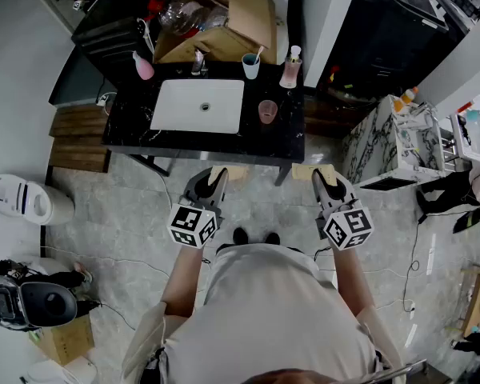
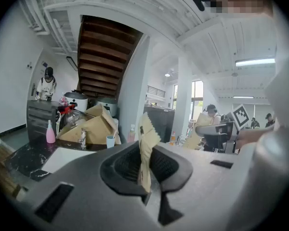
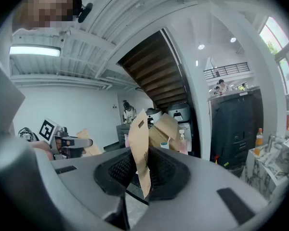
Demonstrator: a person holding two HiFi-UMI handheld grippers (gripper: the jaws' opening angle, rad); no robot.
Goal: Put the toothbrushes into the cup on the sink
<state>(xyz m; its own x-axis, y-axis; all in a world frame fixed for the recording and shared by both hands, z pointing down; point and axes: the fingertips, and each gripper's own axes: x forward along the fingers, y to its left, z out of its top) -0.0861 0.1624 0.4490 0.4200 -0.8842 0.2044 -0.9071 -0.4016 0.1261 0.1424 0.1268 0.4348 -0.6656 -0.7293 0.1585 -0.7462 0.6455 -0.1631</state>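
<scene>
The black sink counter [image 1: 128, 122] with its white basin [image 1: 198, 106] stands ahead of me. A light blue cup [image 1: 250, 66] with a toothbrush in it stands behind the basin, and a pink cup [image 1: 267, 111] to the basin's right. My left gripper [image 1: 218, 180] is short of the counter's front edge and shut on a tan paper packet [image 1: 230, 173]. My right gripper [image 1: 321, 181] is level with it and shut on a second tan packet [image 1: 312, 171]. Each gripper view shows its packet upright, pinched between the jaws: left [image 2: 147, 143], right [image 3: 140, 148]. What the packets hold is hidden.
An open cardboard box [image 1: 224, 14] leans at the back of the counter, with a faucet [image 1: 198, 62], a pink bottle [image 1: 142, 66] and a pink dispenser [image 1: 290, 68]. A marble-patterned cabinet [image 1: 384, 146] stands right, a white bin [image 1: 20, 201] left. Cables lie on the floor.
</scene>
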